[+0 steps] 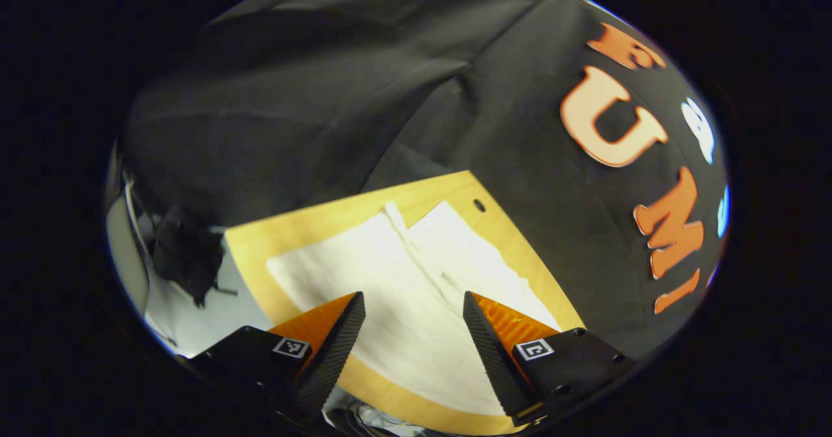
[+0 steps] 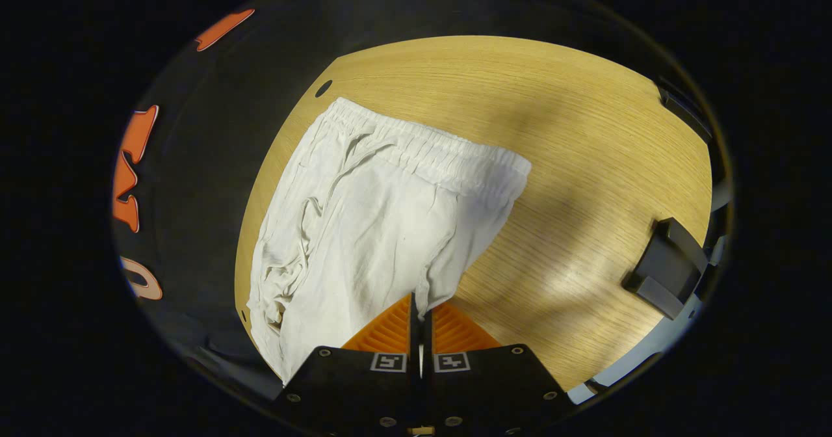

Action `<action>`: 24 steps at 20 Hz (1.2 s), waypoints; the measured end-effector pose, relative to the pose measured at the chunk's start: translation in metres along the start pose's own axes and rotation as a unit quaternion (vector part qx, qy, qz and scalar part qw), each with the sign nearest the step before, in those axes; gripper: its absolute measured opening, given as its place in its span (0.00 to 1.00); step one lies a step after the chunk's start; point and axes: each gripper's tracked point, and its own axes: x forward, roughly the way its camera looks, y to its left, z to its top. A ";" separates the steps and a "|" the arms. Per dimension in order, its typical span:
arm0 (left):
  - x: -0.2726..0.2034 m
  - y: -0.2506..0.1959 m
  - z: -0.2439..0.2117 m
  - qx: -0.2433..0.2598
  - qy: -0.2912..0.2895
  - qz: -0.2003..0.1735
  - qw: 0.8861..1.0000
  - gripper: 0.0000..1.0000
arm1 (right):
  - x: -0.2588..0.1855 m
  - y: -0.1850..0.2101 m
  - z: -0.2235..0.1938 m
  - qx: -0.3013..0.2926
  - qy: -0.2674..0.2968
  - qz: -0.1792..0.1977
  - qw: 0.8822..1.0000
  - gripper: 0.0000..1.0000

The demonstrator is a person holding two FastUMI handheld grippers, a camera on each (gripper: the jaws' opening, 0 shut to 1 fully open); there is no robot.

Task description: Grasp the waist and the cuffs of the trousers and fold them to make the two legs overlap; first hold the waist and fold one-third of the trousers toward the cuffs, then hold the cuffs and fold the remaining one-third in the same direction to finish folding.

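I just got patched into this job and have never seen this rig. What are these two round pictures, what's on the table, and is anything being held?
There is no robot arm: a person holds a two-finger gripper in each hand, and each gripper carries its own camera looking forward along its fingers. In the left gripper view, the left gripper is open, poised over white trousers spread on a wooden table. In the right gripper view, the right gripper is shut on an edge of the trousers, whose elastic waistband lies at the far end. A dark object sits at the table's right edge; I cannot tell what it is.
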 end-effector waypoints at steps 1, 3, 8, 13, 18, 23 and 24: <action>0.005 0.006 -0.010 -0.034 0.016 0.003 0.999 0.99 | 0.000 0.000 0.000 -0.001 0.001 0.000 1.000 0.01; 0.021 0.022 -0.029 -0.103 0.040 0.006 0.994 0.99 | -0.002 -0.001 0.000 -0.005 0.002 -0.002 1.000 0.01; 0.022 0.045 -0.049 -0.177 0.069 0.040 0.981 0.99 | -0.009 0.000 0.001 0.004 0.004 0.004 1.000 0.01; 0.029 0.047 -0.053 -0.184 0.077 0.060 0.978 0.99 | -0.013 -0.005 0.001 0.018 0.003 0.005 1.000 0.01; 0.033 0.046 -0.058 -0.208 0.088 0.062 0.972 0.99 | -0.017 -0.006 0.001 0.036 0.004 0.010 0.999 0.01; 0.039 0.042 -0.055 -0.215 0.093 0.061 0.970 0.99 | -0.017 -0.004 0.003 0.039 0.005 0.013 0.999 0.01; 0.040 0.040 -0.055 -0.216 0.092 0.061 0.970 1.00 | -0.017 -0.003 0.003 0.040 0.005 0.014 0.999 0.01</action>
